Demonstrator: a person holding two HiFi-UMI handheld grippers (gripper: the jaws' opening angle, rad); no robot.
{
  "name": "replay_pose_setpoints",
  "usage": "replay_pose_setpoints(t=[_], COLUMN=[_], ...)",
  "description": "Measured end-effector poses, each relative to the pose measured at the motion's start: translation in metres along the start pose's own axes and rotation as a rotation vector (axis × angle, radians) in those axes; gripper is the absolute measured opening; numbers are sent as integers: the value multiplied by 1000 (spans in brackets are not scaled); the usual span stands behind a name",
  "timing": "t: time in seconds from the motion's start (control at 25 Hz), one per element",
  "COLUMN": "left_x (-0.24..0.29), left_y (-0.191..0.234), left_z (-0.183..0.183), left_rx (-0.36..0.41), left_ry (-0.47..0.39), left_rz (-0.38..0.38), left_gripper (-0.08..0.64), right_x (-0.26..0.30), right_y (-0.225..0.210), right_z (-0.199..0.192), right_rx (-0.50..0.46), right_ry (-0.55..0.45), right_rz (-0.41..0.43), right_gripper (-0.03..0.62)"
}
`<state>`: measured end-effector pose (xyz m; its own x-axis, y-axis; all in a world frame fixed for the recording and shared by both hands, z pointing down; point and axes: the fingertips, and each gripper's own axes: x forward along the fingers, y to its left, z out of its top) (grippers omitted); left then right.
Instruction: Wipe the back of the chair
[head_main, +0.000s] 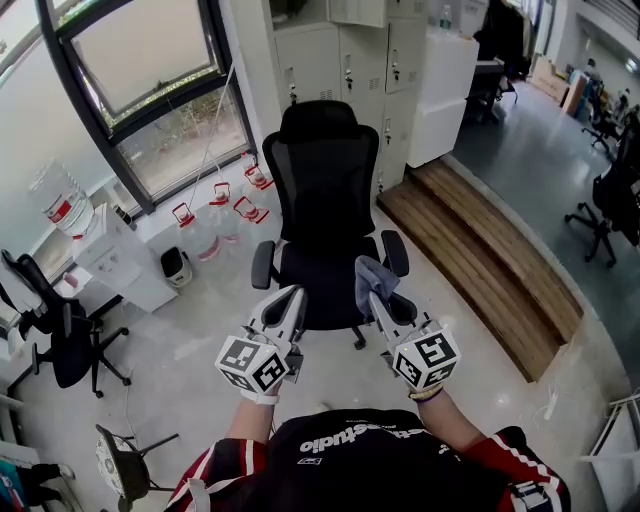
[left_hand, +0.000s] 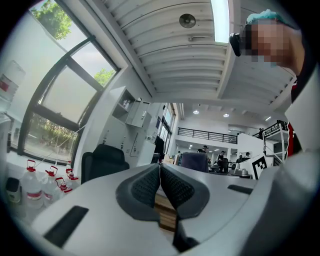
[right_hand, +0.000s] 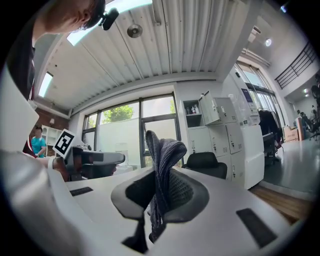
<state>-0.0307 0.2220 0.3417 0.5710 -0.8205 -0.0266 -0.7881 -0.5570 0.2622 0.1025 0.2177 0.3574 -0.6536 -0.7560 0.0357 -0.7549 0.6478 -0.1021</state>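
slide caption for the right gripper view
Right gripper shut on a grey cloth, with the black office chair ahead.

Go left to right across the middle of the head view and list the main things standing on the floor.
Water dispenser → water jugs → black mesh chair → wooden step → office chair at the right edge.
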Motion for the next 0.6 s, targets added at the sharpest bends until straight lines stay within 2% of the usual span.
replay_pose_setpoints(t=[0.6], left_x=[-9], left_y=[-10], left_z=[1], left_rx=[17], left_ry=[2], left_rz=[6], left_gripper=[25], right_x=[-10], right_y=[4], right_z=[1], right_rx=[-7], right_ry=[5], right_rz=[-13], right_gripper=[60])
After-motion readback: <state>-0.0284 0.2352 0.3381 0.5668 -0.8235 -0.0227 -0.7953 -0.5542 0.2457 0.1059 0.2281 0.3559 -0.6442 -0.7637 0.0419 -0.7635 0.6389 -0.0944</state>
